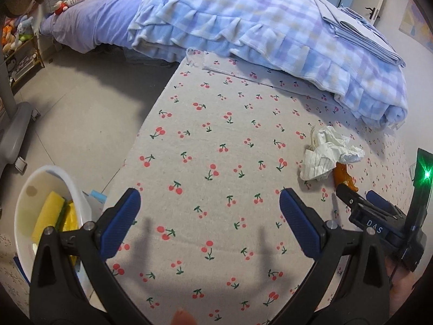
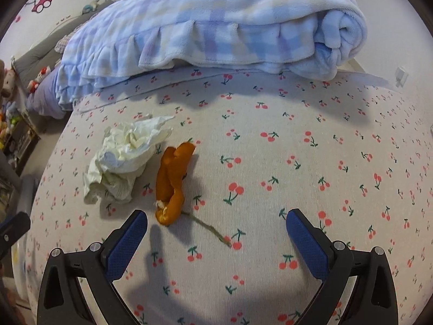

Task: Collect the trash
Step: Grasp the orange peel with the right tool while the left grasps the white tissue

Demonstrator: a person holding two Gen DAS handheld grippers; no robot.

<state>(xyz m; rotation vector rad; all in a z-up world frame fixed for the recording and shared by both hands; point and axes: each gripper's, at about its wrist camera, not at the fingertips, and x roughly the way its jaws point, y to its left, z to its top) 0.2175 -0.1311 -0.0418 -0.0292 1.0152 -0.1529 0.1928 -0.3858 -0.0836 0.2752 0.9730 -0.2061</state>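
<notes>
A crumpled white tissue lies on the cherry-print sheet, with an orange peel just to its right. A thin green stem trails from the peel's near end. My right gripper is open, hovering just short of the peel, whose tip sits near the left finger. In the left wrist view the tissue and peel lie far right, beside the right gripper. My left gripper is open over bare sheet. A white bin with yellow items stands on the floor at lower left.
A folded blue plaid blanket fills the bed behind the trash. Folded grey cloth rests on top of it. The bed's edge drops to the grey floor on the left, where a chair base and a toy shelf stand.
</notes>
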